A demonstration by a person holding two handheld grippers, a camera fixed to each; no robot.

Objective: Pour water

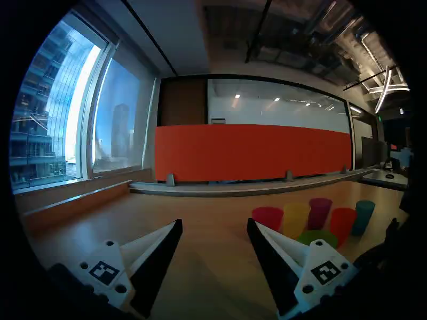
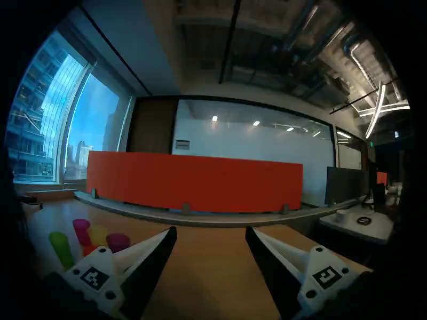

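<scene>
Several coloured plastic cups stand in a cluster on the wooden table (image 1: 213, 213): a red cup (image 1: 267, 217), a yellow cup (image 1: 295, 217), a magenta cup (image 1: 319, 212), an orange cup (image 1: 342, 225), a teal cup (image 1: 364, 216) and a green cup (image 1: 316, 237). My left gripper (image 1: 213, 234) is open just left of the cluster, nothing between its fingers. In the right gripper view the cups sit at the far left: a green cup (image 2: 61, 248), a magenta cup (image 2: 81, 229), a yellow cup (image 2: 99, 234) and a purple cup (image 2: 117, 241). My right gripper (image 2: 211, 240) is open over bare table.
An orange divider panel (image 1: 251, 152) runs along the back of the table. Tall windows (image 1: 58, 128) line the left side. A second desk with a monitor (image 2: 347, 184) and small items stands to the right.
</scene>
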